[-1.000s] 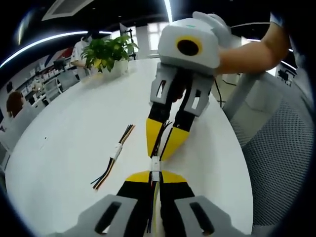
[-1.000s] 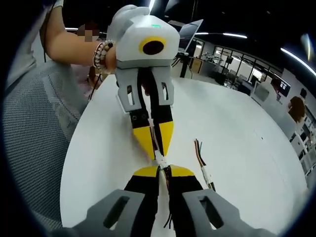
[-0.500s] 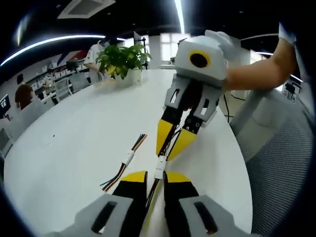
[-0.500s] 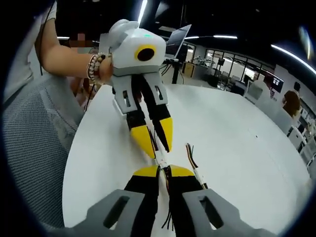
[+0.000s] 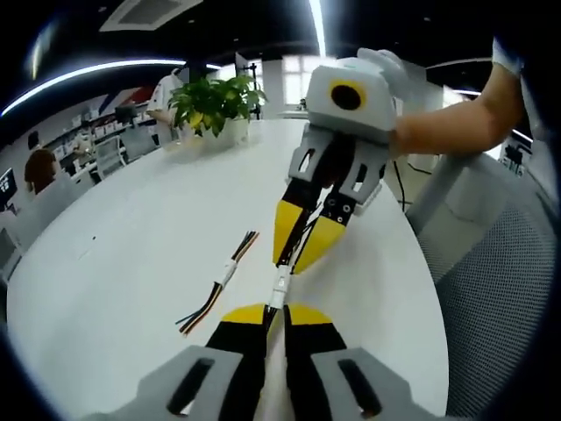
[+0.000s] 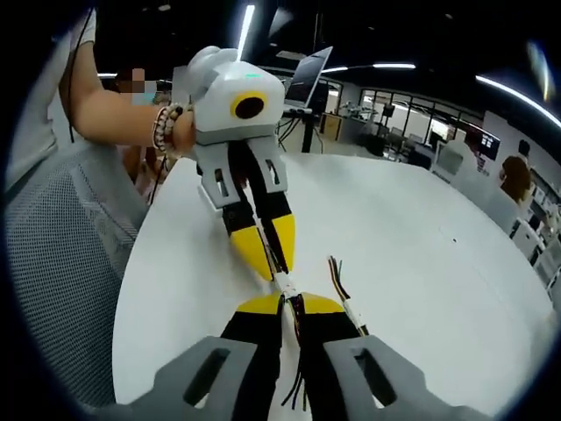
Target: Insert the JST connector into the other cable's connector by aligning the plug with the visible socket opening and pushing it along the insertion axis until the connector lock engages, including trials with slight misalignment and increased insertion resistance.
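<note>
"What are the two grippers doing?"

"The left gripper (image 5: 274,309) and right gripper (image 5: 297,250) are meeting tip to tip, each pinching one cable. The white connector (image 5: 279,285) is sitting between them, its long axis running gripper to gripper."

"And underneath?"

"A round white table (image 5: 114,254), a spare cable (image 5: 219,282) lying nearby, a potted plant (image 5: 213,101) far off."

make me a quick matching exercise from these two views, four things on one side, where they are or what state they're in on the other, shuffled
Things:
1. left tool
2. right tool
3. spare cable
4. potted plant

Places or states:
A. at the far edge of the white table
B. lying loose on the table, in neither tool
C. shut on one cable, the white connector just past its tips
D. shut on the other cable, meeting the first tip to tip

Pairs: 1-C, 2-D, 3-B, 4-A
</note>
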